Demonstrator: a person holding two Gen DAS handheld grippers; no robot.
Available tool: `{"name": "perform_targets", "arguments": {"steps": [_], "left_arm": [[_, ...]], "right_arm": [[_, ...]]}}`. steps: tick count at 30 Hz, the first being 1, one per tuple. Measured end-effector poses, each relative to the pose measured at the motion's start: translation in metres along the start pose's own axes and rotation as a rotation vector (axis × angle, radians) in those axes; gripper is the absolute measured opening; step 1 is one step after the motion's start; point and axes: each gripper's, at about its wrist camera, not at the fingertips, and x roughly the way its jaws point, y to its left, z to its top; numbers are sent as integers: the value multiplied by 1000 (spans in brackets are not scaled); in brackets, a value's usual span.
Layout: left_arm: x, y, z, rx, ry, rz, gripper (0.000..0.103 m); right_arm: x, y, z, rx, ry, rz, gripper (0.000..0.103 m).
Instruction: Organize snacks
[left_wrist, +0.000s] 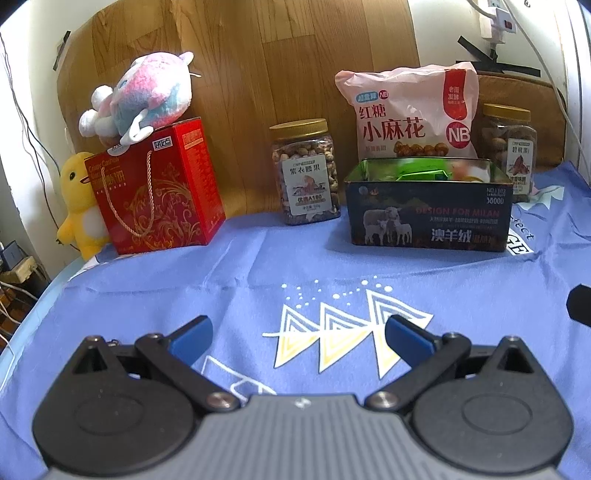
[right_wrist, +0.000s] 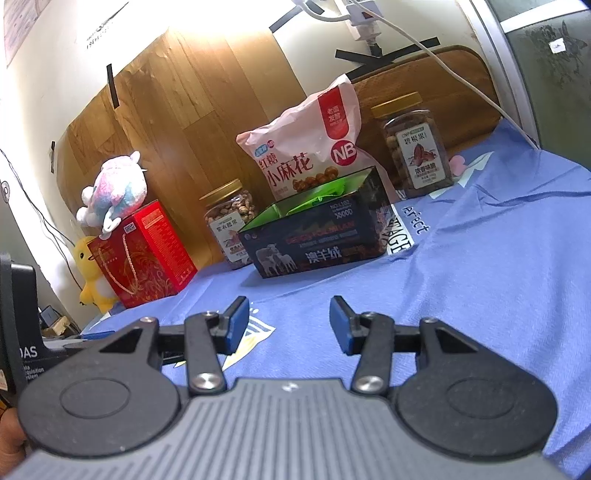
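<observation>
Jaws spread wide on left gripper (left_wrist: 298, 334), right gripper (right_wrist: 289, 322) spread too, both empty over blue cloth (left_wrist: 184, 280), open tin (left_wrist: 428, 206) far behind, pink bag (left_wrist: 406, 110) behind tin

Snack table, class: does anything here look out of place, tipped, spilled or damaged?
Nothing is spilled or tipped. The odd ones out are two toys among the snacks: a pink plush lying on the red gift box, and a yellow duck beside it.

A blue cloth (left_wrist: 184, 280) printed with white-and-yellow triangles covers the bench. The gift box (left_wrist: 159, 192) is red with gold scrollwork, the snack bag (left_wrist: 406, 110) pink, the tin (left_wrist: 428, 214) dark, the fingers (left_wrist: 192, 338) blue-padded.
</observation>
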Motion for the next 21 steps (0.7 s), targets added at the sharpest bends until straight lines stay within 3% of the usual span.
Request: {"name": "perform_targets", "arguments": {"steps": [21], "left_arm": [[2, -3, -3, 19, 43, -42, 103]], "right_arm": [[-3, -3, -1, 35, -28, -26, 54]]}}
